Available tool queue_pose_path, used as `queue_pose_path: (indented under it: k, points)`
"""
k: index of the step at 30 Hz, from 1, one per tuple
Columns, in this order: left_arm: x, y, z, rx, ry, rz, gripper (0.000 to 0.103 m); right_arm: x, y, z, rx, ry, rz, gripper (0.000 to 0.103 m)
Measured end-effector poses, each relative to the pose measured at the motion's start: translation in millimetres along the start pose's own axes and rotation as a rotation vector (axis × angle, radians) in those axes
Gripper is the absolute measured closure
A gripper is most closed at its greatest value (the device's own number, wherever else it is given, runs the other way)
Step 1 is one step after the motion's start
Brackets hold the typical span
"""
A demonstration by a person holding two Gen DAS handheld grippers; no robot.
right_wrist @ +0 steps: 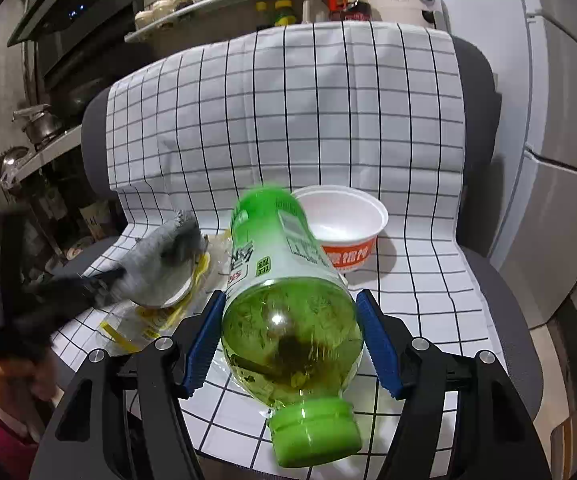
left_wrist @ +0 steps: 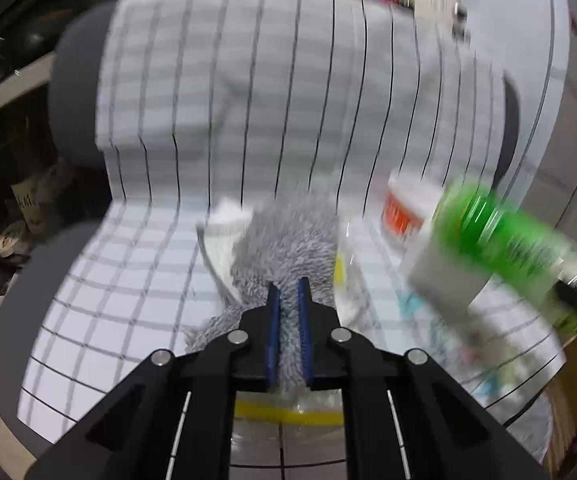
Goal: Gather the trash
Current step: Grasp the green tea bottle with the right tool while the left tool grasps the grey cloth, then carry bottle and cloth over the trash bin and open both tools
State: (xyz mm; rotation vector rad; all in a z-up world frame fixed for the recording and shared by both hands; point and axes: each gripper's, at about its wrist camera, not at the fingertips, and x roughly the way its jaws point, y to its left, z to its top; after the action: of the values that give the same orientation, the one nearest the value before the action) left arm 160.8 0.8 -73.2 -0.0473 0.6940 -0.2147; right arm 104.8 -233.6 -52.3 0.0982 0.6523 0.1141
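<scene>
My right hand-held gripper [right_wrist: 290, 332] grips a green bottle [right_wrist: 288, 320] across its clear lower body, blue pads pressed on either side; the green cap [right_wrist: 314, 430] points back toward the camera and the labelled end points away toward the chair back. The bottle is raised above a checked cloth [right_wrist: 288, 120] that drapes over the seat and back of a grey chair [right_wrist: 484, 280].

My left hand-held gripper [left_wrist: 288, 300] is closed on a fluffy grey cloth [left_wrist: 288, 236], which fills the narrow gap between its blue pads. Under the grey cloth lies a clear wrapper with yellow print [right_wrist: 148, 320], flat on the checked cloth.

A white cup with an orange band [right_wrist: 344, 228] stands upright on the seat, just behind the bottle. Shelves of jars [right_wrist: 192, 0] stand behind the chair.
</scene>
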Motion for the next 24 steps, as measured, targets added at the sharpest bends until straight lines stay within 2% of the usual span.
queue_pose_path:
  k: [6,10,11,18,24]
  points:
    - [-62.2,-3.8,22.8,-0.004,-0.138,-0.055,0.097,-15.9,-5.5,4.3,0.033,-0.044,0.01,0.037]
    - [-91.6,-27.7,24.5,0.04,-0.18,-0.142,0.097,-40.7,-17.8,4.2,0.066,-0.092,0.004,0.037]
    - [-99.4,-39.3,22.8,0.061,-0.187,-0.183,0.097,-46.2,-20.6,3.4,0.071,-0.101,-0.001,0.037]
    - [-111.6,-118.2,-6.8,0.196,-0.168,-0.362,0.097,-114.2,-72.4,-17.9,0.156,-0.185,-0.123,0.037]
    - [-95.2,-199.9,-49.8,0.319,-0.09,-0.543,0.097,-175.6,-124.9,-60.1,0.223,-0.175,-0.323,0.037]
